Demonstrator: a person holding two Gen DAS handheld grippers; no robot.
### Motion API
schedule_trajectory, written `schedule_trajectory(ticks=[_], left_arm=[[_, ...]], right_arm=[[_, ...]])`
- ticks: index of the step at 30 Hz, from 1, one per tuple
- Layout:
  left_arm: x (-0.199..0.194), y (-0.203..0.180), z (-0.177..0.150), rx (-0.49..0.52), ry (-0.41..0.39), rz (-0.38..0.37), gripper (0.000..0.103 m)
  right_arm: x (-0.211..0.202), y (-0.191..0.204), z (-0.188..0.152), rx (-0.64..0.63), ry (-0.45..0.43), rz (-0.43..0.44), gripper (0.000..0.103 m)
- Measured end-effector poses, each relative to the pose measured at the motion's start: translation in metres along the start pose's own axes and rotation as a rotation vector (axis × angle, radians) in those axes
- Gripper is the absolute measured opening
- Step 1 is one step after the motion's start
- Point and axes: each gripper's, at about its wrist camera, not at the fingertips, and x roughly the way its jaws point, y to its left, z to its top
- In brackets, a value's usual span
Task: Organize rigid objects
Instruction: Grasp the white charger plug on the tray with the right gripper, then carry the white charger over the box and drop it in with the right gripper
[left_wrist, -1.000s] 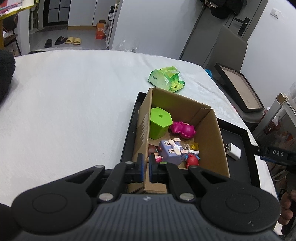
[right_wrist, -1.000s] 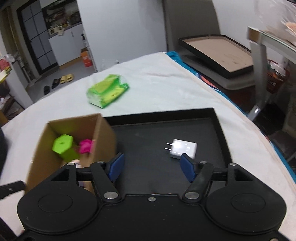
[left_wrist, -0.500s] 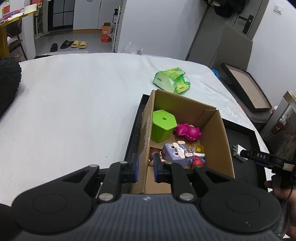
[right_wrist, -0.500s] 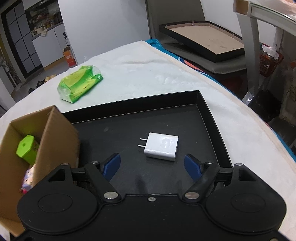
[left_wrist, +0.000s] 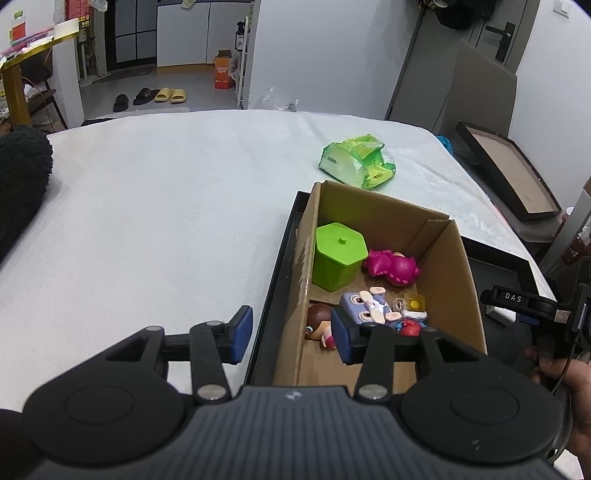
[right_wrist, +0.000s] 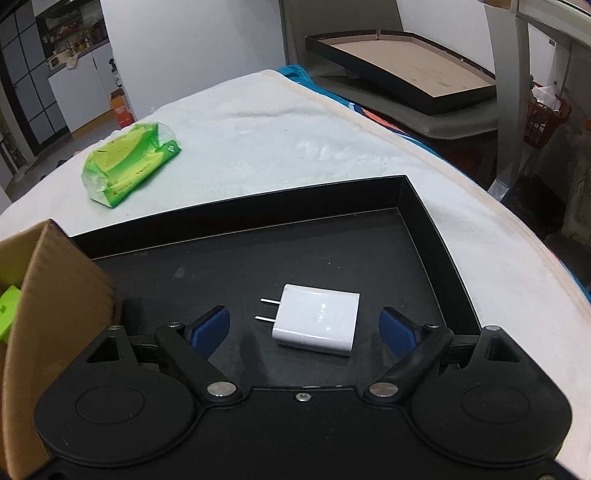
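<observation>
Both tools just opened, gripping nothing; right tool (right_wrist: 304, 326) flanks charger (right_wrist: 317, 319), cardboard box (right_wrist: 55, 295) cut off.

White cloth covers the table (left_wrist: 166, 206). A black tray (right_wrist: 424, 221) carries a plain brown cardboard box (left_wrist: 458, 280) and a glossy white charger (right_wrist: 317, 321) with two silver prongs. Inside the box: a lime-green hexagonal container (left_wrist: 338, 258) at 11 o'clock, a magenta toy (left_wrist: 393, 266) at 1 o'clock, and a lavender block figure (left_wrist: 364, 306) with pink-and-white ears near the centre. A bright green, clear-wrapped packet (left_wrist: 356, 162) lies on the cloth at 12 o'clock from the box. Both the left gripper (left_wrist: 291, 334) and the right gripper (right_wrist: 306, 325) are black with blue pads on the jaws.
</observation>
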Motion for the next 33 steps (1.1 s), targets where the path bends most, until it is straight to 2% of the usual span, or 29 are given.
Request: schedule_trajectory(ticks=[3,5,6,7,14,19,33], left_arm=[[0.002,-0.002,0.001,0.006,0.001,0.009,0.045],[0.003,-0.003,0.001,0.01,0.002,0.012,0.045],[0.003,-0.004,0.0,0.011,0.002,0.014,0.045],[0.004,-0.004,0.0,0.012,0.002,0.015,0.045],[0.003,-0.005,0.0,0.01,0.003,0.022,0.046],[-0.001,-0.003,0.001,0.002,-0.008,0.012,0.046],[-0.016,0.01,-0.001,-0.032,-0.016,-0.06,0.045]], right_arm=[[0.004,0.003,-0.001,-0.023,-0.003,-0.012,0.087],[0.008,0.005,-0.001,-0.038,0.001,-0.016,0.079],[0.01,0.005,-0.001,-0.043,0.011,-0.018,0.063],[0.012,0.004,-0.002,-0.05,0.017,-0.03,0.062],[-0.002,0.002,-0.006,-0.062,0.029,-0.005,0.062],[-0.032,0.004,-0.003,-0.041,0.005,0.035,0.062],[-0.118,0.059,0.017,-0.127,-0.063,0.182,0.062]])
